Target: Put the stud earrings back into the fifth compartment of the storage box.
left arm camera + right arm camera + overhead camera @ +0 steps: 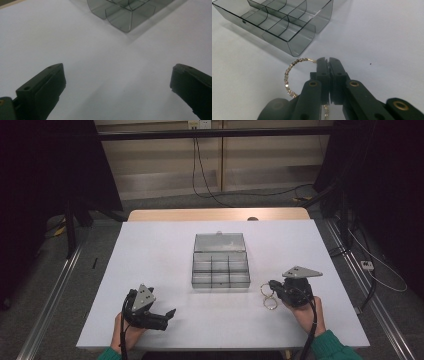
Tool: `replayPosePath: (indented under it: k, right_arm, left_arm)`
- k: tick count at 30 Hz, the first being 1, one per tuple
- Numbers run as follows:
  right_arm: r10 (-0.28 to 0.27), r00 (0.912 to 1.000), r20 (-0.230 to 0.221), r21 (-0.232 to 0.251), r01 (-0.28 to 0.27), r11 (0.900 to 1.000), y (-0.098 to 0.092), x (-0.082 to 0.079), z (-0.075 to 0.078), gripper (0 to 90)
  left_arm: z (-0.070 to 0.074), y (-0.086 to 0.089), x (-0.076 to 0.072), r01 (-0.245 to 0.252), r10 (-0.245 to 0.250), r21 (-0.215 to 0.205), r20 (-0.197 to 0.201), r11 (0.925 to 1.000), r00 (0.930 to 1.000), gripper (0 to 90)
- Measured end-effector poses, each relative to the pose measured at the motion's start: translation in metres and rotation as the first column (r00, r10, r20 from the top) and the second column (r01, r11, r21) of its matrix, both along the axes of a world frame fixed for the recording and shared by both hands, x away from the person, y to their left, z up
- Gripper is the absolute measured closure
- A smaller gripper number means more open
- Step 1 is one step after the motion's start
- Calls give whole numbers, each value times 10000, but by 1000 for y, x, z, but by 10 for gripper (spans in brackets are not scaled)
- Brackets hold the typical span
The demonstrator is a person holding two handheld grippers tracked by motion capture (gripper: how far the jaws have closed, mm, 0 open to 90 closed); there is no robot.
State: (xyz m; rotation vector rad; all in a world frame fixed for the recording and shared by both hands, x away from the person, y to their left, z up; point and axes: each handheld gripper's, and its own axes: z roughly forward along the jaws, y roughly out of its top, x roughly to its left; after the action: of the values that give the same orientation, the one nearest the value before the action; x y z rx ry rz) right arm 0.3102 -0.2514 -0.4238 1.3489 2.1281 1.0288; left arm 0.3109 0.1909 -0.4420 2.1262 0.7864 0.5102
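Your right tool (327, 61) is pinching one of two gold hoop earrings (268, 290) just right of the one clear divided box (220, 265), low over the white worktop (150, 260). Your left tool (117, 80) rests spread, near the worktop's front edge.

Counts: one clear smoked compartment box (220, 266), lid open, on the white table (150, 260). Two gold hoop rings (268, 296), just right of the box's near right corner, touching each other. Two grippers: left gripper (170, 312) near-left of the box, right gripper (270, 284) at the rings.
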Motion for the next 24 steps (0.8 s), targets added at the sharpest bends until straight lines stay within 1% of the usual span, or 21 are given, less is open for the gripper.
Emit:
replayPosePath:
  k: [2,5,13,18,24]
  right_arm:
    - [-5,10000,59,43,5,10000,1,0,1,880]
    - [28,9999,120,23,-28,10000,4,1,3,880]
    - [115,9997,207,-26,-115,9999,9,6,5,880]
    - [222,9994,276,-34,-221,9997,13,8,7,880]
    - [327,9989,348,-30,-326,9995,18,12,7,880]
  left_arm:
    - [-1,1,0,37,-37,13,-56,10000,10000,0]
    - [1,1,0,-27,28,-70,42,10000,10000,0]
    - [1,2,1,-87,88,-145,61,9999,9999,0]
    - [1,2,1,-107,108,-129,19,9999,9999,0]
    - [1,1,1,-5,5,-44,-5,10000,10000,0]
